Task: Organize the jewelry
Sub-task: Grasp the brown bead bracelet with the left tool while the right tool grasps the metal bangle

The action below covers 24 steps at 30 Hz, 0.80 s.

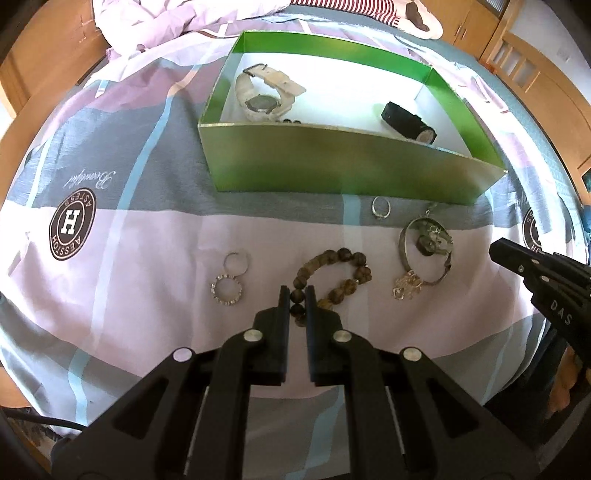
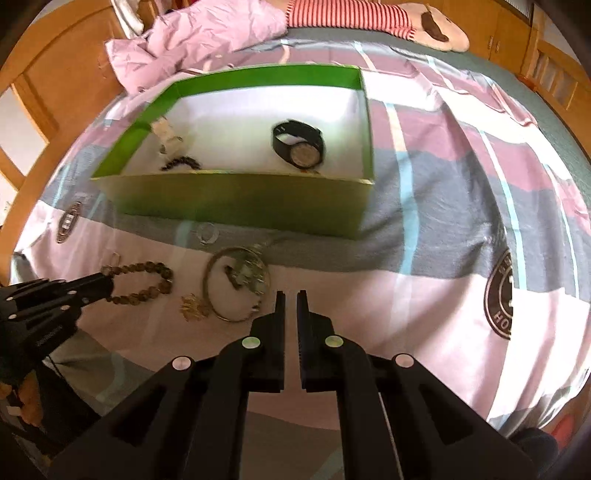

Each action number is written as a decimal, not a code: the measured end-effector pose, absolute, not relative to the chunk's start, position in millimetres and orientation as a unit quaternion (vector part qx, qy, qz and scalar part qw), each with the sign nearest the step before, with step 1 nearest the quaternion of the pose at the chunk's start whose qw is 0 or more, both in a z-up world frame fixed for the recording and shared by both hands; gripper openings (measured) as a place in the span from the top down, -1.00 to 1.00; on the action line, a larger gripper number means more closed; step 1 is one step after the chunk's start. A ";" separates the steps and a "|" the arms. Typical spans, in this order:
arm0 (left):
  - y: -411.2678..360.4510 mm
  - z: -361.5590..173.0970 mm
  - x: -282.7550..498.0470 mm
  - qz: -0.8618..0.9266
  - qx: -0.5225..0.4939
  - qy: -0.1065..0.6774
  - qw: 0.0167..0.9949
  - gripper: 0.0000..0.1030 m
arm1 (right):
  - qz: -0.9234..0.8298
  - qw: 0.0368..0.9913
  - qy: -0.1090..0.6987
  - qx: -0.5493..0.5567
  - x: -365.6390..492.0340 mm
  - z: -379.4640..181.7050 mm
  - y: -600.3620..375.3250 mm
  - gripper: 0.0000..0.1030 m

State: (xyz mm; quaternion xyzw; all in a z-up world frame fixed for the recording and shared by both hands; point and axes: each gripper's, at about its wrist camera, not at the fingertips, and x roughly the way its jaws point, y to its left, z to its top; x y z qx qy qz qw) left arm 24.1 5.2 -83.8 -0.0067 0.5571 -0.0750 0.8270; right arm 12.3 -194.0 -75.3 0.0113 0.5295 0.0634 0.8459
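A brown bead bracelet (image 1: 343,271) lies on the bedspread, and my left gripper (image 1: 297,295) is shut on its near beads. It also shows in the right wrist view (image 2: 147,282), with the left gripper (image 2: 99,286) at its left end. A metal bangle with charms (image 1: 424,251) (image 2: 238,284), a silver ring (image 1: 380,207) and two linked rings (image 1: 231,277) lie nearby. The green box (image 1: 347,166) (image 2: 240,203) holds a white watch (image 1: 264,94), a black watch (image 1: 408,122) (image 2: 299,146) and a dark bead bracelet (image 2: 181,163). My right gripper (image 2: 291,295) is nearly shut and empty, right of the bangle.
The bedspread (image 1: 129,258) has grey, pink and white blocks with round logos (image 1: 72,223). A crumpled pink quilt (image 2: 207,33) and a striped plush toy (image 2: 369,14) lie beyond the box. Wooden furniture (image 2: 55,74) surrounds the bed.
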 end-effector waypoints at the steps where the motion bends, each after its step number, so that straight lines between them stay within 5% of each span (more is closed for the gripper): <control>1: 4.4 -85.6 23.3 -0.076 -0.007 0.558 0.826 0.84 | 0.057 0.845 0.532 0.007 12.1 -77.5 -195.7 0.88; 17: 3.9 -96.5 28.9 -0.068 -0.004 0.564 0.823 0.67 | 0.087 0.821 0.563 0.043 30.7 -116.5 -174.4 0.62; 24: 13.0 -90.3 32.6 -0.066 -0.010 0.556 0.828 0.56 | 0.104 0.827 0.551 0.044 25.6 -97.0 -184.2 0.88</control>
